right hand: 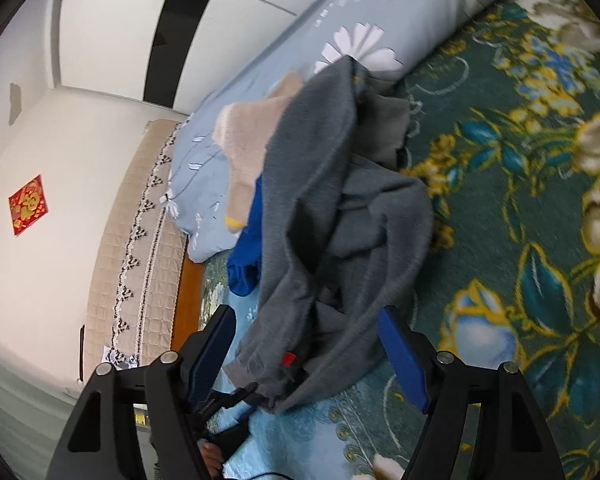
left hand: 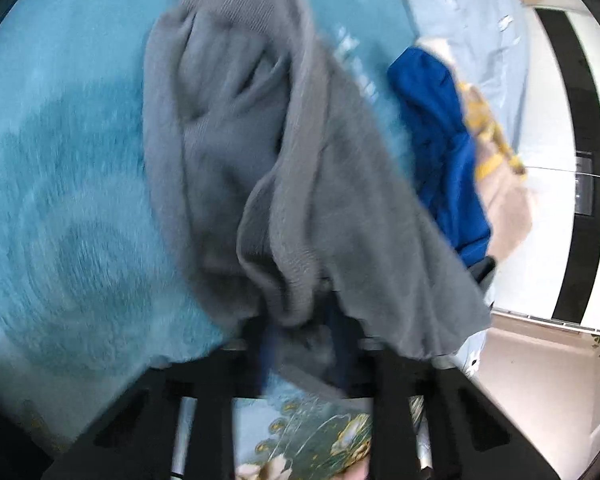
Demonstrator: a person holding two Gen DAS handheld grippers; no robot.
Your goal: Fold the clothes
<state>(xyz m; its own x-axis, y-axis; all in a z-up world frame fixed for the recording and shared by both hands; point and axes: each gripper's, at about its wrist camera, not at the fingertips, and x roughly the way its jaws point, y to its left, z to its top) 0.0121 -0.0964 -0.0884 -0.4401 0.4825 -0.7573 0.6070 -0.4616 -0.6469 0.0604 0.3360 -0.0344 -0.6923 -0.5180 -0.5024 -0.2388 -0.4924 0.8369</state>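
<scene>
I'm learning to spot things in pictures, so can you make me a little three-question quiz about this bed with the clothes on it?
1. True or false: the left hand-held gripper is pinching the grey garment.
2. Pick one. The right hand-held gripper is: A) open, with its blue fingers on either side of the grey garment; B) shut on the blue garment; C) out of view.
3. Fill in the missing word: the bedspread is dark green with a pattern of ____.

Key: 1 true; 2 A; 3 flowers.
</scene>
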